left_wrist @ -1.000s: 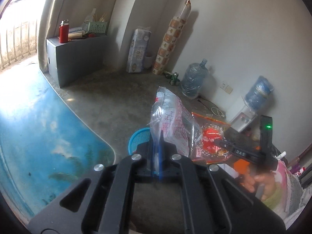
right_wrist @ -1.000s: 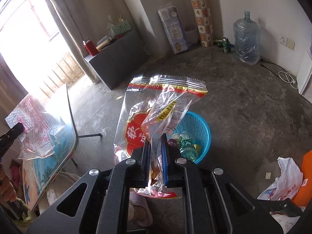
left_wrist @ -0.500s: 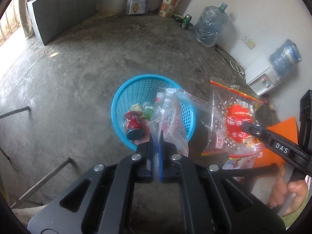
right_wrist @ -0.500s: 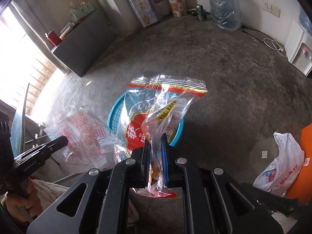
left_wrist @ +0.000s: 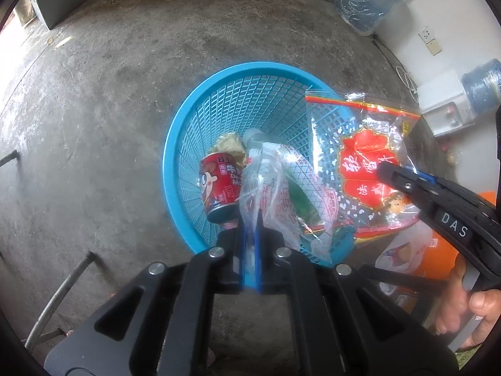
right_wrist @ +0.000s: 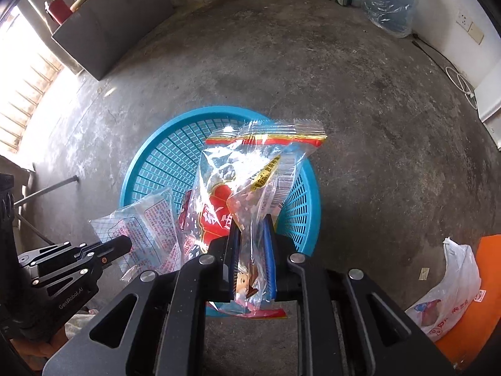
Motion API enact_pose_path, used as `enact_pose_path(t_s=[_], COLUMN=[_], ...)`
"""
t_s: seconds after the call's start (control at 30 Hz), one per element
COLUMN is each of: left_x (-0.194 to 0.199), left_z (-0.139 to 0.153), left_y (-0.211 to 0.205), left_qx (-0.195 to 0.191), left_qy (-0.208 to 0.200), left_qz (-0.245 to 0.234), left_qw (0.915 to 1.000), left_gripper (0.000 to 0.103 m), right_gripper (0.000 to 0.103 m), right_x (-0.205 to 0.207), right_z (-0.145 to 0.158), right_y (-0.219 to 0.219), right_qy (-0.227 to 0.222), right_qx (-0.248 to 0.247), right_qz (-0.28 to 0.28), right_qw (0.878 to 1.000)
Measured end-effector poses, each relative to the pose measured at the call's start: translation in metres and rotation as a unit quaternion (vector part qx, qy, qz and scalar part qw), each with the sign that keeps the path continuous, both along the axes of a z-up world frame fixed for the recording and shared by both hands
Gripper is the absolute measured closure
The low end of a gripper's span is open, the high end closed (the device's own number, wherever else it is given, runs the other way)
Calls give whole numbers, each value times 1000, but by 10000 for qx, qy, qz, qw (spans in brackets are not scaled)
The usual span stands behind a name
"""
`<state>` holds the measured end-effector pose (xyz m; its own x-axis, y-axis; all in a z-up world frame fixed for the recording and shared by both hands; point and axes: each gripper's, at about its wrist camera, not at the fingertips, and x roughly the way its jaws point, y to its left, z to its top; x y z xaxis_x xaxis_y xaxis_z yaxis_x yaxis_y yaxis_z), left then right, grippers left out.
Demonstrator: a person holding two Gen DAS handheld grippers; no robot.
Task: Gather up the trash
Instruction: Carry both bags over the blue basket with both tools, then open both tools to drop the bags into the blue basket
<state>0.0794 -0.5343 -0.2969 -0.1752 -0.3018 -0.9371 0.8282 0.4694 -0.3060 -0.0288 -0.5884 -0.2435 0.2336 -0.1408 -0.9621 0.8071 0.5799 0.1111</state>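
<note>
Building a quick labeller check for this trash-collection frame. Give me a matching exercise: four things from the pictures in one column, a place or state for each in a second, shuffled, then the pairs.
Things:
1. red can
2. clear wrapper with red print
3. snack bag with red label
4. white plastic bag

Places or states:
A. lying on the floor beside an orange sheet
B. pinched in the left gripper over the blue basket
C. between the parted jaws of the right gripper
D. lying inside the basket

Pairs: 1-D, 2-B, 3-C, 4-A

Daylight from left, glare there; fisheye bending, dark corners; centre sharp.
</note>
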Motion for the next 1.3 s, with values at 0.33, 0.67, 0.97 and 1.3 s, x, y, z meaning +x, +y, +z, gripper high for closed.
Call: enact_pose_path(t_s=[0.33,0.67,0.97,1.3], left_x=[18,7,-64,-101], left_z=[-4,46,153,260], left_y=[0,10,58,190], left_qx=[-368,-928,-1804,-2529], left_qy=[126,-90,-558,-1469], left_qz=[158,331,-456,-285], left_qw=[9991,9951,9809,9559], left_gripper=[61,36,26,18], right_gripper=[58,58,45,20], right_x=[13,-34,-92,-114], right_z=[-10,23,94,199], right_y=[-7,0,61,164], right_qy=[94,-369,-891,-1562], right_qx=[-184,-237,-484,-1436], right_qz=[-70,-793,-756,-101], right_qw=[9998,9959,9920,9772])
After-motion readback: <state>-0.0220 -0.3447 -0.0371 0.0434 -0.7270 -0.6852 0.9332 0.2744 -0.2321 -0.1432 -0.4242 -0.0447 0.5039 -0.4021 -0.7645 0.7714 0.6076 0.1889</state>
